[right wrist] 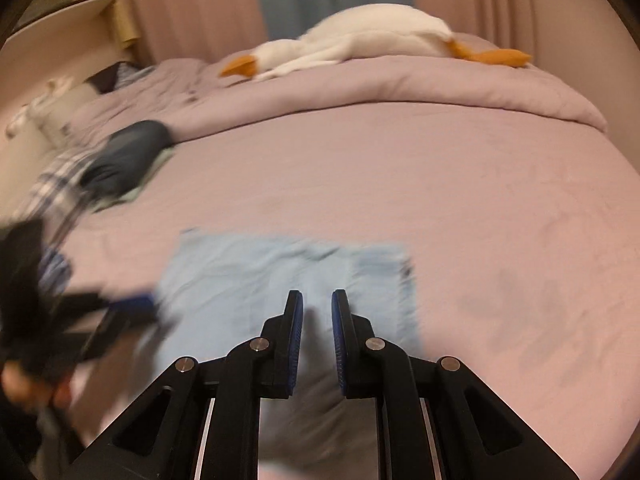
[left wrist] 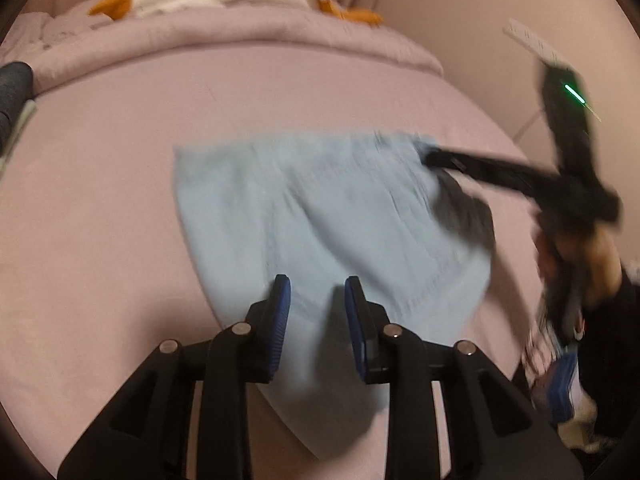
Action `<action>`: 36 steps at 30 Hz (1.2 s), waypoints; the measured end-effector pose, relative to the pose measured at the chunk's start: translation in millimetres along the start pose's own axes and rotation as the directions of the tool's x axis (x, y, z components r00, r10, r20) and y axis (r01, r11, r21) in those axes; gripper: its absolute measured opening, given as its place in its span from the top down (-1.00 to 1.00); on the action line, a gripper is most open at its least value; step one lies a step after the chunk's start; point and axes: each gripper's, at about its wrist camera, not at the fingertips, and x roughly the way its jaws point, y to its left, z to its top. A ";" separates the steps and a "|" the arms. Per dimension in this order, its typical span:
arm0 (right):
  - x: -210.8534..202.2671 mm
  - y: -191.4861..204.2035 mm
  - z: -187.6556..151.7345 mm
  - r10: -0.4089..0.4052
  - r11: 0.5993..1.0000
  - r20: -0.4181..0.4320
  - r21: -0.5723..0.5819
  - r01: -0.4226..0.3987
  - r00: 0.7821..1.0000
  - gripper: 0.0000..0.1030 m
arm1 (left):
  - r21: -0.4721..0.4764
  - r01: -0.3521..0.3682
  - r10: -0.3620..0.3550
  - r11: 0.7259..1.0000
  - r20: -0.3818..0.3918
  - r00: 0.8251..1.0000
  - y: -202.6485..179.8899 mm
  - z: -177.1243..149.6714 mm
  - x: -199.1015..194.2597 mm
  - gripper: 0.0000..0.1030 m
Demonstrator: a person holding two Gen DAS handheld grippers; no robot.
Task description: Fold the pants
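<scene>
Left gripper (left wrist: 318, 286) first: its blue pads stand apart with a clear gap and nothing pinched, just light blue cloth lying beneath them. Released, then. Over to the right gripper (right wrist: 317, 300): narrower gap, daylight between the pads, no fabric caught there either, so it too is loose, hovering over the near half of the garment.

The pants (left wrist: 320, 216) lie flattish on the pink bedsheet (left wrist: 100, 200), a pale blue slab with its far edge fairly straight and one tail running toward the near side, under the left jaws. In the left view the right tool's long black fingers reach the far right corner of the cloth, but blur hides whether they touch it.

Now the risks. Both views are smeared, so the hands look quick; a fast pinch could take only the top layer and drag the fold open. Loose jaws skimming the cloth may ruck it. The dark bundle (right wrist: 124, 156) at the far left and the plush goose (right wrist: 360, 36) at the far end sit well apart: no trouble there.
</scene>
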 end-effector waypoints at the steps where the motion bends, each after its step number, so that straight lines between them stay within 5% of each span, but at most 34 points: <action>1: 9.1 -2.8 1.6 -0.028 1.000 -0.011 0.005 0.029 1.000 0.74 | 0.012 -0.014 0.014 1.000 -0.001 1.000 -3.1 -4.9 1.1 0.49; 4: 40.2 -21.5 -5.7 -0.057 0.998 -0.126 0.033 0.061 0.990 0.73 | 0.018 -0.034 0.034 0.999 -0.002 0.999 -5.0 -7.8 4.6 0.47; 13: -14.2 -3.2 -32.1 -0.029 0.999 -0.034 -0.027 0.028 0.999 0.71 | 0.001 -0.060 0.060 0.998 -0.020 0.998 -8.4 -4.4 8.0 0.46; 19: -14.7 9.0 -81.4 -0.134 0.984 -0.128 -0.137 0.116 0.983 0.71 | 0.004 -0.083 0.083 0.997 -0.018 0.996 -13.6 -1.1 14.3 0.45; 21: -11.4 12.5 -90.4 -0.156 0.973 -0.089 -0.187 0.137 0.984 0.71 | -0.017 -0.083 0.083 0.996 -0.007 0.997 -12.6 -2.3 9.7 0.45; 23: -12.6 5.9 -85.2 -0.127 0.984 -0.101 -0.141 0.112 0.987 0.71 | -0.042 -0.080 0.080 0.996 0.005 0.997 -10.7 -5.7 2.9 0.37; 26: -24.1 -10.1 -80.4 -0.037 0.999 -0.116 -0.022 0.035 0.993 0.68 | -0.093 -0.082 0.086 0.992 0.031 0.996 -3.2 -12.0 -12.5 -0.20; 28: -36.0 -27.9 -78.3 0.043 0.995 -0.085 0.088 -0.035 0.995 0.30 | -0.147 -0.064 0.071 0.987 0.047 0.996 7.2 -16.7 -22.3 -0.24; 30: -47.6 -50.6 -76.7 0.112 0.973 -0.036 0.208 -0.102 0.993 -0.29 | -0.253 0.008 0.004 0.967 0.049 0.999 26.4 -23.7 -28.9 -0.27; 31: -51.7 -60.6 -78.4 0.131 0.959 -0.016 0.256 -0.123 0.991 -0.41 | -0.296 0.040 -0.026 0.954 0.051 0.998 33.4 -26.2 -30.0 -0.27; 36: -49.2 -109.9 -88.8 0.248 0.847 0.005 0.485 -0.219 0.969 -0.42 | -0.527 0.200 -0.184 0.826 0.084 0.979 72.2 -46.8 -27.4 -0.34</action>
